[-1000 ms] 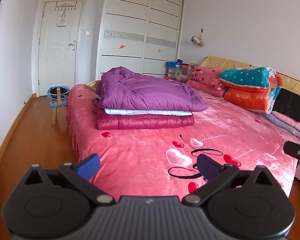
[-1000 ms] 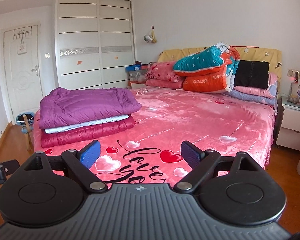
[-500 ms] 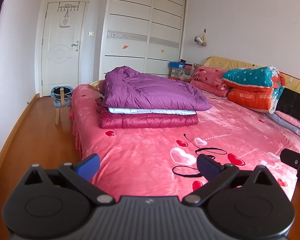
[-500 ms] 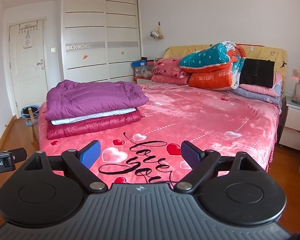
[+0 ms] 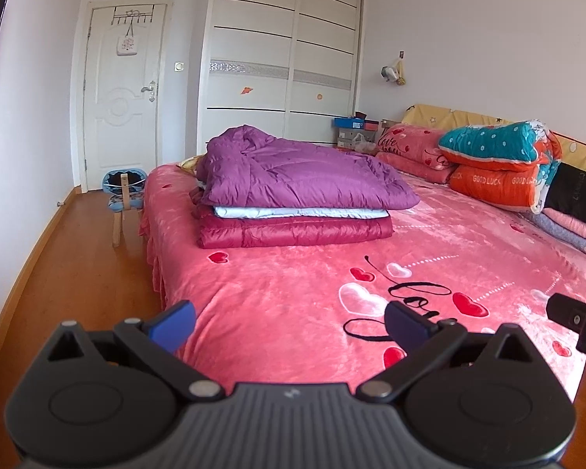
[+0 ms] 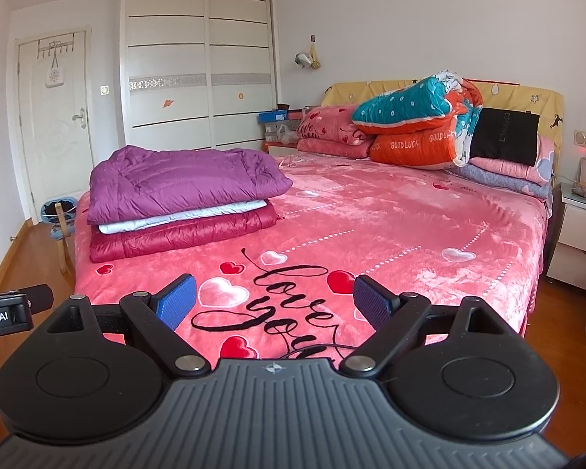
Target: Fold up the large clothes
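A folded stack lies on the left side of the pink bed (image 5: 468, 234) (image 6: 390, 226): a purple padded coat (image 5: 301, 176) (image 6: 175, 181) on top, a pale blue layer (image 5: 293, 212) (image 6: 183, 217) under it, and a dark red padded coat (image 5: 293, 230) (image 6: 175, 234) at the bottom. My left gripper (image 5: 289, 322) hovers open over the bed's foot edge, well short of the stack, with nothing between its blue pads. My right gripper (image 6: 273, 303) is also open and empty over the heart print near the foot of the bed.
Pillows and rolled quilts (image 6: 422, 121) pile against the yellow headboard (image 6: 508, 97). A white nightstand (image 6: 582, 230) stands right of the bed. A small wooden stool (image 5: 123, 195) sits on the wood floor by the white door (image 5: 123, 93). White wardrobe doors (image 5: 277, 62) fill the far wall.
Both cameras have drawn slightly back and tilted, so the bed and stack sit a little lower and farther in view. Both grippers stay open and empty.
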Action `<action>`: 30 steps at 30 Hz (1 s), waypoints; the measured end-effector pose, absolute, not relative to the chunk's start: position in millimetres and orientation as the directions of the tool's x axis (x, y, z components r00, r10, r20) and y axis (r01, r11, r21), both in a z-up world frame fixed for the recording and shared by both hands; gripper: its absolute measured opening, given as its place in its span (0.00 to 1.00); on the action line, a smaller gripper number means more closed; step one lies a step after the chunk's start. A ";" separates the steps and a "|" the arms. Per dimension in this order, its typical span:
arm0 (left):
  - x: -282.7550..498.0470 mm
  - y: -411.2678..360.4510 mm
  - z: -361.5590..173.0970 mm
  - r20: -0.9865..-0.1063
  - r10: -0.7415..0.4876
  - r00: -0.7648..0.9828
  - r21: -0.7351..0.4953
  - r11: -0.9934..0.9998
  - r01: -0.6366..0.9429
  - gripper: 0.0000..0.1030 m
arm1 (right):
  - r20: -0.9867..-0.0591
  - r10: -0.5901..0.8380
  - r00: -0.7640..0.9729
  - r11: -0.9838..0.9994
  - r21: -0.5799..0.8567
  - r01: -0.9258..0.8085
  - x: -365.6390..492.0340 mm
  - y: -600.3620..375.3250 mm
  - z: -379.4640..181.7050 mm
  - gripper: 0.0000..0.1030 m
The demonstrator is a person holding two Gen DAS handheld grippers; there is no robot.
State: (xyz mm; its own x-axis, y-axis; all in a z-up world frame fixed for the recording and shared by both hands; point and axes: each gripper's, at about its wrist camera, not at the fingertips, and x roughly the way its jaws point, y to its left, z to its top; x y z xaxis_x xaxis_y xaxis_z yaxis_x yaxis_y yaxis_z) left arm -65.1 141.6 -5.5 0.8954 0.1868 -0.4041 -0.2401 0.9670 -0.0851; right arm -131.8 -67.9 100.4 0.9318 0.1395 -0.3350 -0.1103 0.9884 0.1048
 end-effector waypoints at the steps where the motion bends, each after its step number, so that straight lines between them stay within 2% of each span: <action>1: -65.1 142.0 -5.8 -0.404 0.189 0.895 -0.086 0.966 -0.243 0.99 | -0.337 0.141 0.931 0.988 0.104 -0.112 -131.2 -69.7 99.6 1.00; 30: -54.5 144.2 -17.4 -0.438 0.209 0.875 -0.061 0.964 -0.260 0.99 | -0.369 0.178 0.912 0.983 0.107 -0.149 -119.0 -76.5 89.2 1.00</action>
State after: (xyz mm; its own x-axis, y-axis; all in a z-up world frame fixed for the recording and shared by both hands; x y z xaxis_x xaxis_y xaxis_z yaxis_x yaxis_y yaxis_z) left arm -54.5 144.2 -17.4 0.8747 0.2085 -0.4375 -0.2604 0.9635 -0.0614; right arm -119.0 -76.5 89.2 0.9121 0.1785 -0.3692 -0.1492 0.9830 0.1067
